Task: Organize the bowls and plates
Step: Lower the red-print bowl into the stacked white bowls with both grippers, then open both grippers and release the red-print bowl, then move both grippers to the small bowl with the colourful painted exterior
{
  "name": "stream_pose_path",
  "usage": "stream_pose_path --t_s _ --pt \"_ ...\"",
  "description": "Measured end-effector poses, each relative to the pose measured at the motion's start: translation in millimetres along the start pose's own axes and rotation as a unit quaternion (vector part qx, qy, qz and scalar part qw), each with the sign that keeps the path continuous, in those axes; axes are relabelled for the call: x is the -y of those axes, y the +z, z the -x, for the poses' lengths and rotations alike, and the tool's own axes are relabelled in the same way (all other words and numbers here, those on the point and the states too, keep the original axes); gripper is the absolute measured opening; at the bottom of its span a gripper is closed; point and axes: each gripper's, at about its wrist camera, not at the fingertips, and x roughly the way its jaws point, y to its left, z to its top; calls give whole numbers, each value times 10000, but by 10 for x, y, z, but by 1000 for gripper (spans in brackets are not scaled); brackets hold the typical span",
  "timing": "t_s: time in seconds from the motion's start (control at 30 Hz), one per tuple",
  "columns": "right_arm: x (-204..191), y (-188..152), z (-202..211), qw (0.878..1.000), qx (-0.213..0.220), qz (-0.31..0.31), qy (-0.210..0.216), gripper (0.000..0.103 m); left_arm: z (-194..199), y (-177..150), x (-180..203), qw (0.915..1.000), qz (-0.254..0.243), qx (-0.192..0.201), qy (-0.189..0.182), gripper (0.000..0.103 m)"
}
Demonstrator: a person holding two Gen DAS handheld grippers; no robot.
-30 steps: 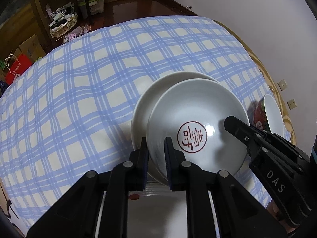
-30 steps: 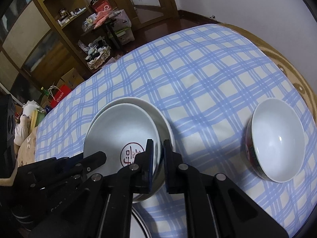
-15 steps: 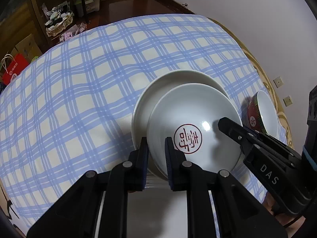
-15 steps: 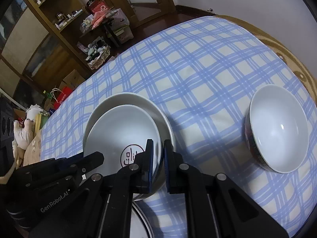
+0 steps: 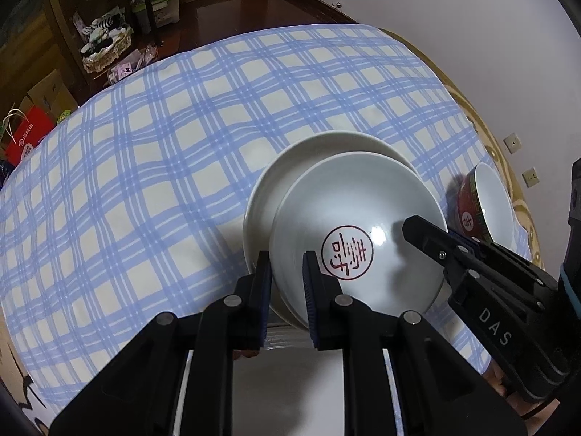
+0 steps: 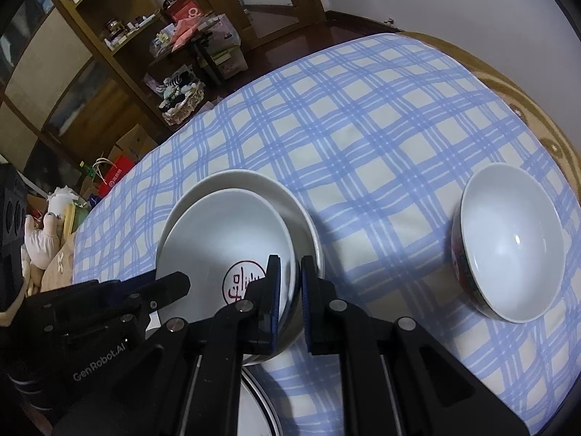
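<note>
Both grippers are on the same piece here: the left hand-held gripper [image 5: 287, 283] and the right hand-held gripper [image 6: 289, 290] each clench opposite rims of the stamped white bowl [image 5: 357, 236], held over the plain white bowl [image 5: 290, 170] near the bench's near edge. Nesting looks under way, not finished (whether it is touching yet I cannot tell). One red-sided bowl [image 6: 508, 243] waits alone toward the right edge, and part of a plate [image 6: 254, 407] shows at the near edge. Count: three bowls, at least one plate.
</note>
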Motion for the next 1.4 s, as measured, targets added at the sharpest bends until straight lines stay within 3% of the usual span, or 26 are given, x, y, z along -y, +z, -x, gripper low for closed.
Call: stream_pose_path --t_s 0.13,0.27,0.43,0.5,0.53,0.6,0.77,0.8,0.83,0.9,1.0,1.1,1.23,1.4 --pt "-2 8 -8 10000 -20 4 -30 11 11 0 39 9999 -128 -13 78 17" --pt "35 18 -8 9998 -67 -164 134 11 35 -12 45 9997 -209 -55 -79 27" --pt "36 19 -21 9997 -101 -159 131 12 90 -62 74 9994 -331 -32 -76 29" --pt "19 19 -8 9998 -58 -142 120 12 146 -87 107 9990 -447 36 34 52" --pt "3 21 20 9999 4 -104 114 12 204 -103 127 9983 -536 173 122 54" --pt "-12 34 59 9999 65 -52 80 14 257 -114 163 9968 -703 324 222 54" --pt "8 38 102 9998 75 -102 138 16 260 -110 159 9972 -660 251 243 54" --pt "-2 43 124 9999 106 -76 88 23 268 -116 150 9975 -628 249 214 54" --pt "-14 53 149 9999 145 -24 -11 44 276 -121 141 9976 -603 260 224 54" --pt "-37 56 208 9995 245 96 -162 70 298 -126 132 9977 -558 281 243 55" --pt "-40 51 330 9986 372 156 -355 73 355 -120 130 9979 -507 340 212 62" --pt "13 46 446 9982 430 80 -409 89 418 -111 141 9976 -472 466 222 73" --pt "91 34 690 9960 677 118 -573 103 525 -83 196 9954 -517 715 364 77" --pt "246 40 1016 9902 1078 86 -887 103 652 -25 273 9938 -568 892 346 81"
